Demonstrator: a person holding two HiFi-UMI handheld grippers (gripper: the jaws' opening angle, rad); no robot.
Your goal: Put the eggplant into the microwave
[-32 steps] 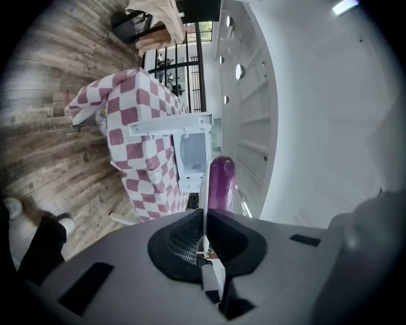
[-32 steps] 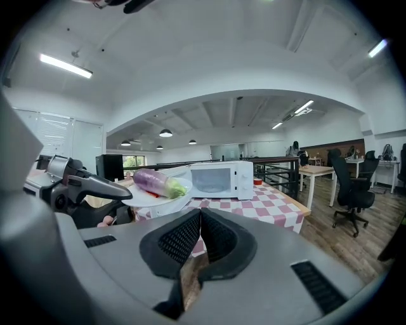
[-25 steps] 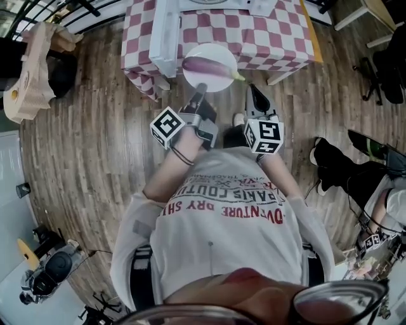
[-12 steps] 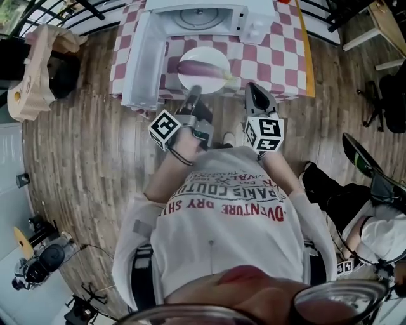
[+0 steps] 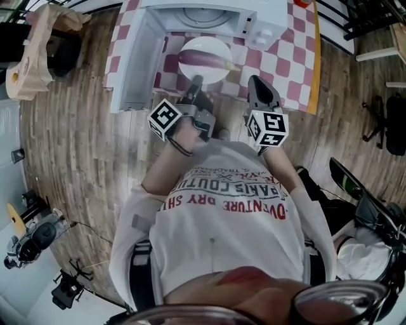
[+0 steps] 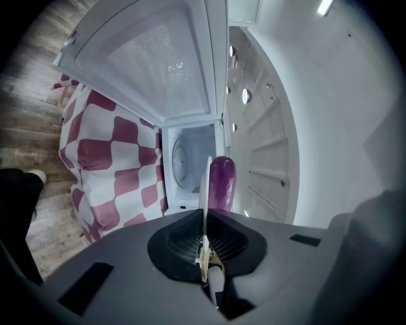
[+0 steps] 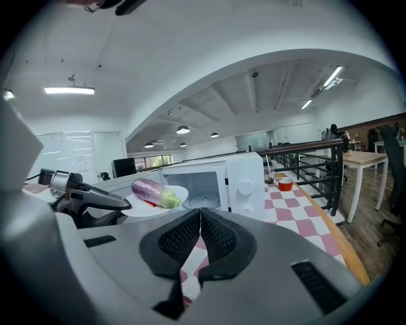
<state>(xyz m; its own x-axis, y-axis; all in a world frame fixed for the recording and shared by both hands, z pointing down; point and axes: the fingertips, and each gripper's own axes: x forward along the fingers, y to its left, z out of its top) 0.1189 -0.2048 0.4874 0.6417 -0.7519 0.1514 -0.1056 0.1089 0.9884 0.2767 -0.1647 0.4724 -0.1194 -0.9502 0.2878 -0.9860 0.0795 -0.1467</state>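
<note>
A purple eggplant [image 5: 204, 58] with a green stem lies on a white plate [image 5: 204, 43], held in the air just in front of the white microwave [image 5: 202, 15]. The microwave door [image 5: 133, 63] stands swung open to the left, and the cavity with its glass turntable [image 6: 181, 162] shows. My left gripper [image 5: 196, 82] is shut on the plate's near rim. In the left gripper view the plate [image 6: 205, 190] runs edge-on between the jaws, with the eggplant [image 6: 222, 183] beside it. My right gripper [image 5: 255, 82] is shut with nothing in it, to the right of the plate.
The microwave stands on a table under a red-and-white checked cloth [image 5: 288, 60]. A small red cup [image 7: 285, 184] sits at the table's far right by a black railing [image 7: 317, 168]. A wooden object [image 5: 28, 63] lies left on the plank floor, and camera gear [image 5: 32, 241] at lower left.
Both grippers moved toward the table and microwave. The plate with the eggplant, still in the left gripper's grip, now hangs just before the open cavity. The right gripper stayed shut.
</note>
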